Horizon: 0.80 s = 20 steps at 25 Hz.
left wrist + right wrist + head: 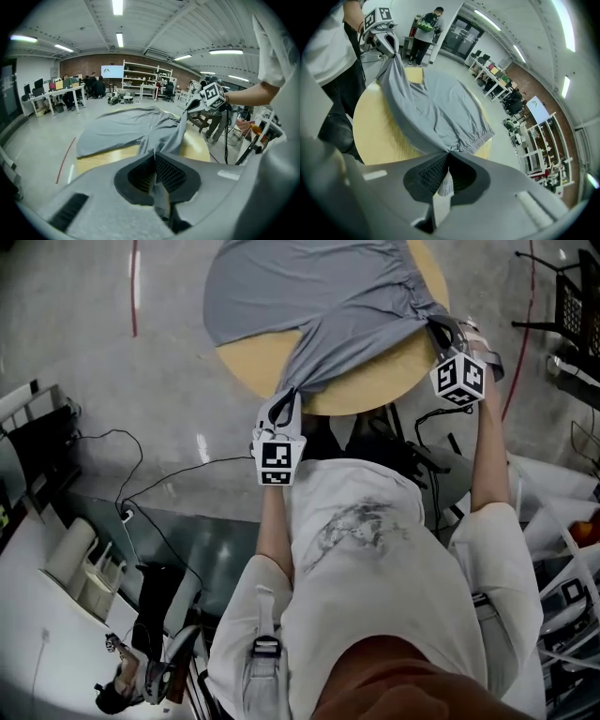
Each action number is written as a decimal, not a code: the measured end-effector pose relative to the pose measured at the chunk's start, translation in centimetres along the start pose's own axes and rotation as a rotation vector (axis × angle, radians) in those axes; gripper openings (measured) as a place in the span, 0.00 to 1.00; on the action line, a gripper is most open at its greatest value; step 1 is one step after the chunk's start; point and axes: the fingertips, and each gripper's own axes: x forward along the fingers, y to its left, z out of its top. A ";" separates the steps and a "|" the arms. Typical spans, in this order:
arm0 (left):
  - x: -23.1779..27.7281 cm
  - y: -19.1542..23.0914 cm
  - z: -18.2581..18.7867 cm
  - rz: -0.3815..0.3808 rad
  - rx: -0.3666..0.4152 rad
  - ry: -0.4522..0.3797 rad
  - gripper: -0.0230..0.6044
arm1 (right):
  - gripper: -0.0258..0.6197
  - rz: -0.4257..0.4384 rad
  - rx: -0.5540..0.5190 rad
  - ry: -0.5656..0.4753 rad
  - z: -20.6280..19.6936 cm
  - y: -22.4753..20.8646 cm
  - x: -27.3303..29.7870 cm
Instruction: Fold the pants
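Pants (300, 296) spread on worktop (375, 381), left claw (284, 409) and right claw (439, 326) each clamped on near edge, holding it taut, probably to fold it over.

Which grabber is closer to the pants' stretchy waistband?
Right. The right gripper is shut on the pants just beside the waistband; the left gripper pinches them farther along, well away from it.

The pants (309, 296) run off the head view's top edge and hide much of the round surface (384, 381). Their pinched corners vanish inside the left tongs (285, 397) and right tongs (437, 324).
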 end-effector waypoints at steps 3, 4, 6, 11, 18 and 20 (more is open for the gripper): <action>0.2 1.3 0.5 -0.055 0.018 -0.009 0.06 | 0.06 -0.030 0.048 0.048 0.5 -0.5 0.1; 0.3 1.6 0.7 -0.072 0.023 -0.011 0.06 | 0.06 -0.040 0.063 0.064 0.5 -0.6 0.1; 0.6 2.4 1.3 -0.102 0.030 -0.017 0.06 | 0.06 -0.062 0.090 0.095 0.5 -1.0 0.1; 1.2 4.2 2.7 -0.150 0.032 -0.039 0.06 | 0.06 -0.111 0.141 0.136 0.8 -2.2 0.2; 1.3 5.5 5.0 -0.125 0.051 -0.049 0.06 | 0.06 -0.135 0.149 0.090 2.7 -3.7 0.7; 1.5 5.6 5.8 -0.101 0.056 -0.050 0.06 | 0.06 -0.142 0.145 0.061 3.2 -4.3 0.9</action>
